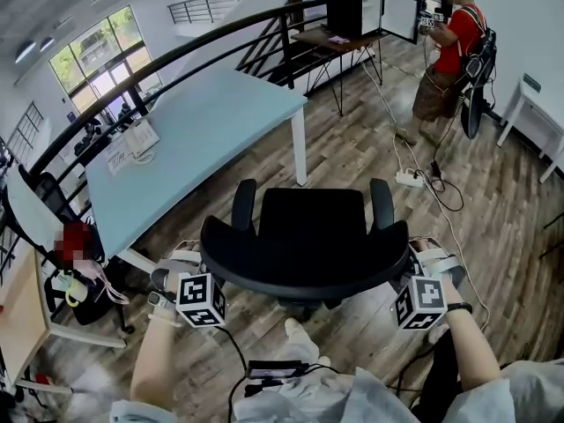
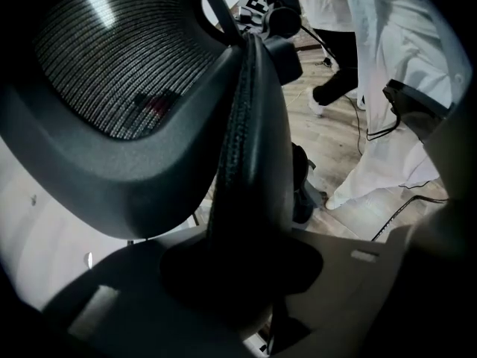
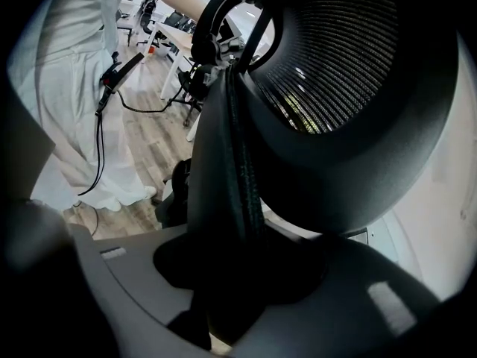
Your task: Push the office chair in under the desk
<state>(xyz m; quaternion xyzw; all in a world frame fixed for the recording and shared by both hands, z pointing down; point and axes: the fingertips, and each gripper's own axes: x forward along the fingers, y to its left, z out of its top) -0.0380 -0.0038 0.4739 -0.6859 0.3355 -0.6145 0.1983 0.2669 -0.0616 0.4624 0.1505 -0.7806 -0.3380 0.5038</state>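
A black office chair stands on the wood floor, its seat and armrests facing the light blue desk, a short way off its near corner. My left gripper is shut on the left edge of the curved backrest, and my right gripper is shut on its right edge. In the left gripper view the backrest rim runs down between the jaws of the left gripper, with the mesh to the left. The right gripper view shows the rim clamped by the right gripper.
The desk's white leg stands just ahead of the chair. A power strip and cables lie on the floor to the right. A person in a red shirt stands at the back right by a wooden table. Another chair sits far left.
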